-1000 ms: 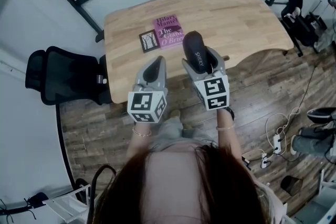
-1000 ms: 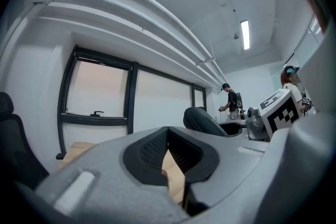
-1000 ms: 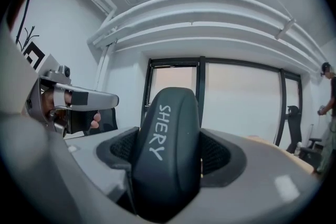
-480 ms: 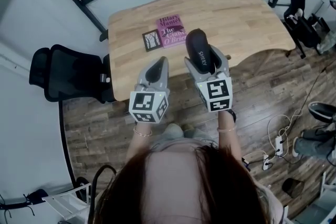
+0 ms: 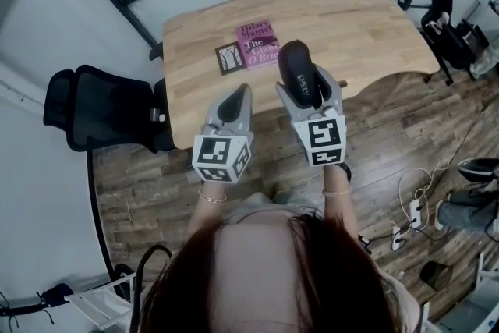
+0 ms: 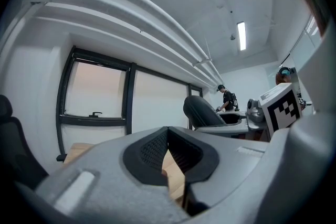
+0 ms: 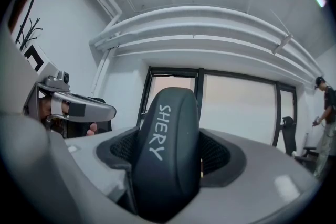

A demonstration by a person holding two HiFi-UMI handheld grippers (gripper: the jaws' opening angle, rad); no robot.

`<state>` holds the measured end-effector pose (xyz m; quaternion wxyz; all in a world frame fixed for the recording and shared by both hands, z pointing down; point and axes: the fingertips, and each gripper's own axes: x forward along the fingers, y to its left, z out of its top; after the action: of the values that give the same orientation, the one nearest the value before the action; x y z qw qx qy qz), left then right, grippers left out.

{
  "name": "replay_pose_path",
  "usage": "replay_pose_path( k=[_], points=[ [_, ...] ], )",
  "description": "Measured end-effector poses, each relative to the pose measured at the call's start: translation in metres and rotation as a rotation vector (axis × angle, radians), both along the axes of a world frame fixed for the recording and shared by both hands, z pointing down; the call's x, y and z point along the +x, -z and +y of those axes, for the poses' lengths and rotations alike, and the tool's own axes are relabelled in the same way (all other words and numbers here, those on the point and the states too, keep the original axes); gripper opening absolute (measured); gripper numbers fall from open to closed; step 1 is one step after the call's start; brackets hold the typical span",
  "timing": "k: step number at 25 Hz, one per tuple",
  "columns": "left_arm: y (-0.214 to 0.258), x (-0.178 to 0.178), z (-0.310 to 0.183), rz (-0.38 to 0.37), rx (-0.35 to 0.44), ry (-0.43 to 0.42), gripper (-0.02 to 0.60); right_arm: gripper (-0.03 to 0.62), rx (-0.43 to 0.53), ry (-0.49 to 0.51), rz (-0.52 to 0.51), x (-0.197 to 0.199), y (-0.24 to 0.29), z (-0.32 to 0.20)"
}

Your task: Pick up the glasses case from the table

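The right gripper (image 5: 306,90) is holding the black glasses case (image 5: 295,62) between its two jaws. The jaws are pressing on both sides of the case's lower part, and most of the case is sticking out past them, with the white word "SHERY" showing on it. The case is not lying on the wooden table (image 5: 351,19). It is up in the air over the near edge of the table, and the right gripper view shows only windows and ceiling behind it. So the picking up looks done, and the job now is holding it safely. The case looks smooth, round and hard, so it could slide out if the squeeze gets loose. A firm, even squeeze is best, with slow moves and no sudden tipping, because the long free end could swing the case around in the jaws. The left gripper (image 5: 232,107) is hanging just beside the right one with its jaws closed together at the tips and nothing between them. It is not helping, and it does best staying out of the way so it is not bumping the case. The purple book (image 5: 257,45) is lying flat on the table, well apart from the case, and needs no touching.
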<state>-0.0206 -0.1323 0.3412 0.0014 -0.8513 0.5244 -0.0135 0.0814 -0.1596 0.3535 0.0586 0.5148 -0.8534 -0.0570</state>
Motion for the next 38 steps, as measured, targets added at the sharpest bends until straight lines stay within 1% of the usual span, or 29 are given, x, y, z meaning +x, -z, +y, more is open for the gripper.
replay_pose_path(
  k=[11,22,28,38],
  points=[
    [0.004,-0.029,0.008,0.007,-0.007,-0.044,0.005,0.354,0.004,-0.063,-0.009,-0.02,0.009,0.013],
    [0.006,-0.052,0.023,0.042,-0.009,-0.079,0.005,0.354,0.0,-0.1,0.006,-0.043,0.009,0.029],
    [0.007,-0.06,0.031,0.048,0.0,-0.103,0.005,0.354,0.005,-0.117,0.0,-0.052,0.011,0.039],
    [0.005,-0.065,0.032,0.059,-0.009,-0.128,0.005,0.354,0.007,-0.12,0.044,-0.057,0.012,0.045]
  ],
)
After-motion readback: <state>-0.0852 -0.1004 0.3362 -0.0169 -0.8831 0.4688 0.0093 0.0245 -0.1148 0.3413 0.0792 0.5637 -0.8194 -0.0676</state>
